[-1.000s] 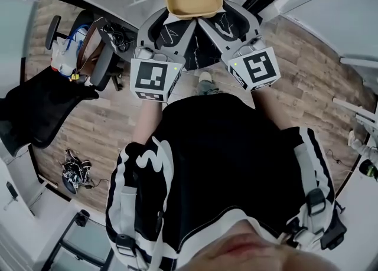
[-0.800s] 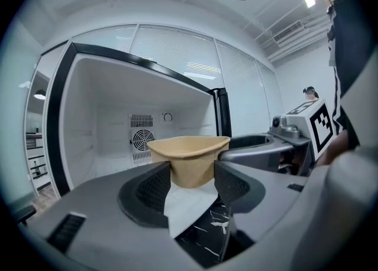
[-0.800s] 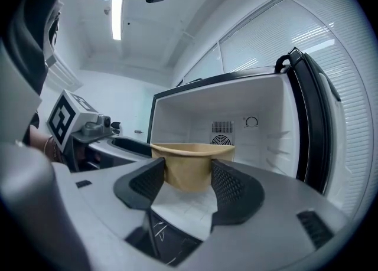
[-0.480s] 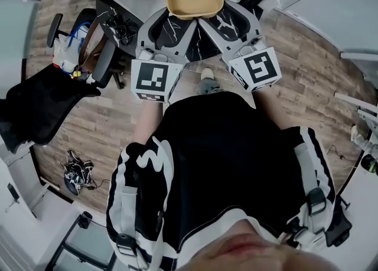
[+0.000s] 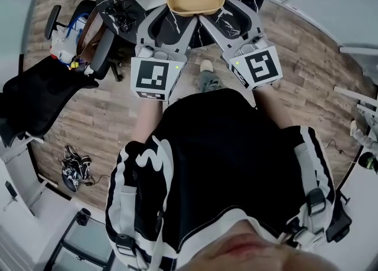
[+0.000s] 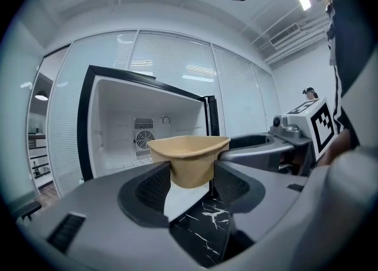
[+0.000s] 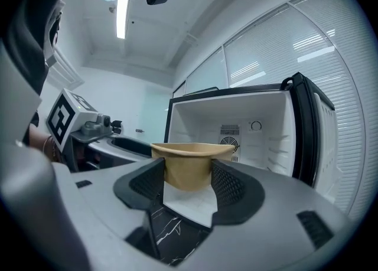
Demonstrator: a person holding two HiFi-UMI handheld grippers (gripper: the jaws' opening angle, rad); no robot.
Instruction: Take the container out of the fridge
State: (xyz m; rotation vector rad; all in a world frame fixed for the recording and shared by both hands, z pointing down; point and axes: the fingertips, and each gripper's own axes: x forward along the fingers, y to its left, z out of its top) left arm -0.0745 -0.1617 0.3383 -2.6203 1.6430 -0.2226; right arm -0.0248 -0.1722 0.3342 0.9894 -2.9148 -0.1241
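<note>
Container [image 6: 189,156], tan, thin-walled, open-topped: judge it light and slightly flexible, so take it by the walls just under the rim, with a gentle squeeze. Your left gripper [image 6: 190,182] and right gripper [image 7: 188,186] each clamp one near corner. It hangs between them, in front of the open fridge [image 6: 115,140].

A wood-plank floor [image 5: 100,116] carries what the head view shows: a black office chair [image 5: 41,98] stands on it at the left, a tangle of black cables [image 5: 74,169] lies near the chair, and the person's shoe [image 5: 206,66] rests near the middle. A thin cable [image 5: 333,149] trails over the planks at the right. The open fridge [image 6: 118,140] has white stepped ledges low inside.
</note>
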